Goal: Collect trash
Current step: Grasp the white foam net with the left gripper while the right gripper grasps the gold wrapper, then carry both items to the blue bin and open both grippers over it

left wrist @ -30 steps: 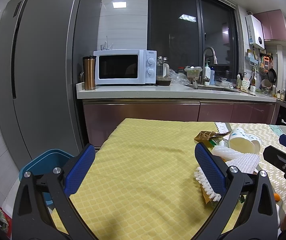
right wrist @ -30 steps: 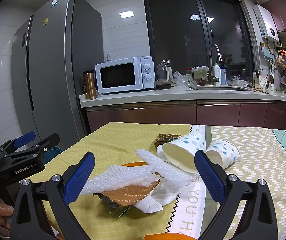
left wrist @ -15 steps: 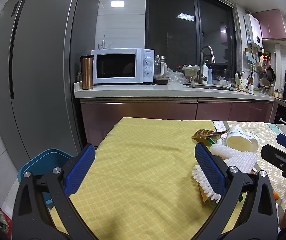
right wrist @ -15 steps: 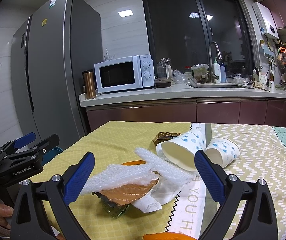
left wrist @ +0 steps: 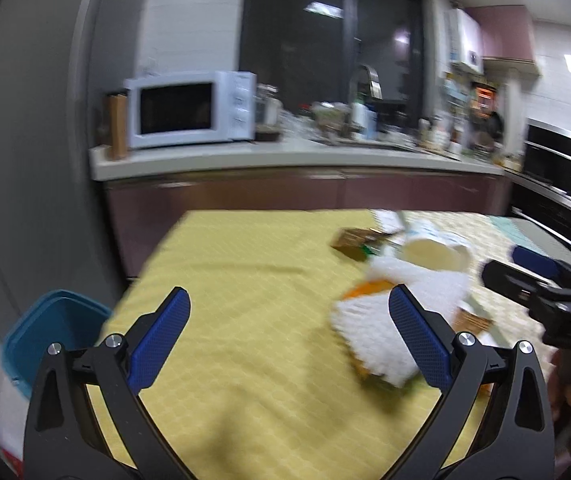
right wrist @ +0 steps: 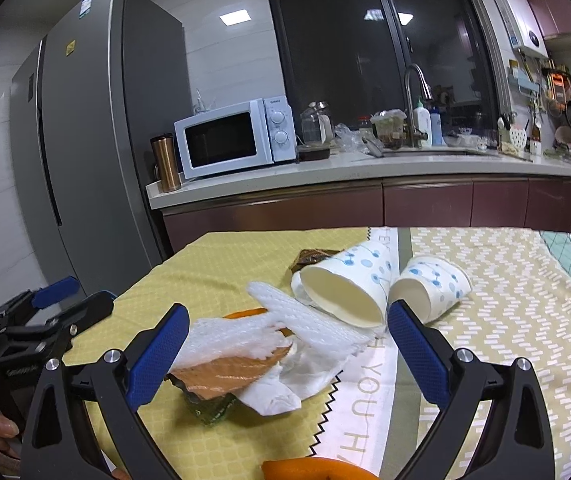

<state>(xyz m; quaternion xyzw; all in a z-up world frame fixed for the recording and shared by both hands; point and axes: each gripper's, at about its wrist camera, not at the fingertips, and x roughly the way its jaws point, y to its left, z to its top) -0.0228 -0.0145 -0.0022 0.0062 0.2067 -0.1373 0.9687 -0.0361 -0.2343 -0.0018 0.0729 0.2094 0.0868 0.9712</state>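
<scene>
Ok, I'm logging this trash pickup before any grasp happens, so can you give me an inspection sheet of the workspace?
Surface: table under a yellow patterned cloth, a lighter zigzag cloth on its right part.
Job's things: two dotted paper cups on their sides, white foam sheets, tissue, a brown wrapper, a dark wrapper, orange peel; blue bin on the floor beside the table.
Clutter: nothing seen.
Grippers: left hand-held gripper open and empty over bare cloth; right hand-held gripper open, facing the pile.
Cables: nothing seen.
Surroundings: fridge, microwave, crowded counter. Left view is blurred.
</scene>
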